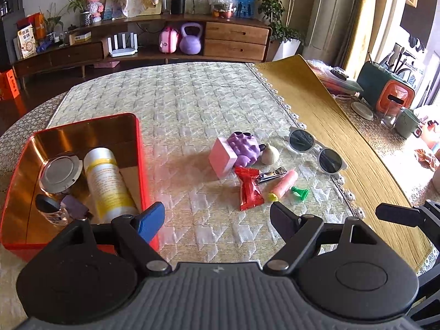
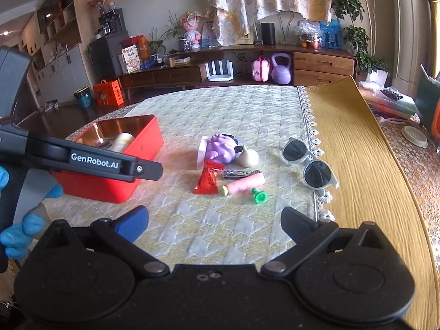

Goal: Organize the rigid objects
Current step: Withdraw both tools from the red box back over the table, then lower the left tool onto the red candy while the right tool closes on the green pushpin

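Partly sorted, the red tin (image 1: 82, 126) on the desk (image 1: 192, 104) already holds a can, a white bottle (image 1: 106, 184) and small jars, while sunglasses (image 1: 316, 151), nail clippers (image 1: 271, 175) and toys wait outside, both the left hand-held gripper (image 1: 217, 214) and the right hand-held gripper (image 2: 216, 220) spread apart and empty.

Purple kettlebell (image 1: 190, 39) beside pink case (image 1: 168, 40) in sideboard (image 1: 236, 37) shelf; white router (image 1: 122, 46) left; black speaker (image 1: 178, 2) on top.
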### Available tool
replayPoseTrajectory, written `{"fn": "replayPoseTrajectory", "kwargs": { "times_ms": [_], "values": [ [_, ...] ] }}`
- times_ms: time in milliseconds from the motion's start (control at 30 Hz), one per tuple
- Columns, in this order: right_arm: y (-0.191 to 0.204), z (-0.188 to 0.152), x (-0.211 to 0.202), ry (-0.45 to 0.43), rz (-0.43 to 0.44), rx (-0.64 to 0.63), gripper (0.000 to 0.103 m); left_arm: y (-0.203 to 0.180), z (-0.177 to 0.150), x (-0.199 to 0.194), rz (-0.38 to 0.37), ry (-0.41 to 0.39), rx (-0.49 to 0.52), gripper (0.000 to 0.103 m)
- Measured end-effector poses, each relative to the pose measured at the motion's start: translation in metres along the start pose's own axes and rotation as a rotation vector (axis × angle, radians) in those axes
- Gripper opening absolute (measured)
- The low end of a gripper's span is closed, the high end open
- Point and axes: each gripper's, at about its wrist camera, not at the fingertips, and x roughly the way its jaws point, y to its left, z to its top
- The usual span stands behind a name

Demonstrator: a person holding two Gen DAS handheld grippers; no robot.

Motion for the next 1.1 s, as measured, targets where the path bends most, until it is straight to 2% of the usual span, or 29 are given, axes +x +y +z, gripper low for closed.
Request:
{"fn": "replayPoseTrajectory", "kwargs": {
  "times_ms": [167,500,633,867,967,1100],
  "values": [
    [-0.014,0.002,0.019,0.012,-0.012,-0.038,0.099,-0.015,0.005,0.024,-0.008,0.036,0.015,0.084],
    [-0.033,0.003,0.056,0.042,-0.025,-0.051,0.078,-0.029,0.015,0.070,0.038,0.063,0.018,0.084],
    [-0.036,0.003,0.066,0.052,-0.029,-0.056,0.074,-0.030,0.015,0.081,0.056,0.061,0.022,0.084],
    [-0.039,0.004,0.078,0.060,-0.038,-0.069,0.055,-0.031,0.013,0.093,0.078,0.054,0.005,0.084],
    [-0.040,0.004,0.082,0.062,-0.042,-0.074,0.044,-0.031,0.014,0.095,0.079,0.047,0.003,0.084],
    [-0.039,0.002,0.084,0.062,-0.055,-0.084,0.037,-0.031,0.014,0.095,0.080,0.037,0.007,0.083]
  ]
}}
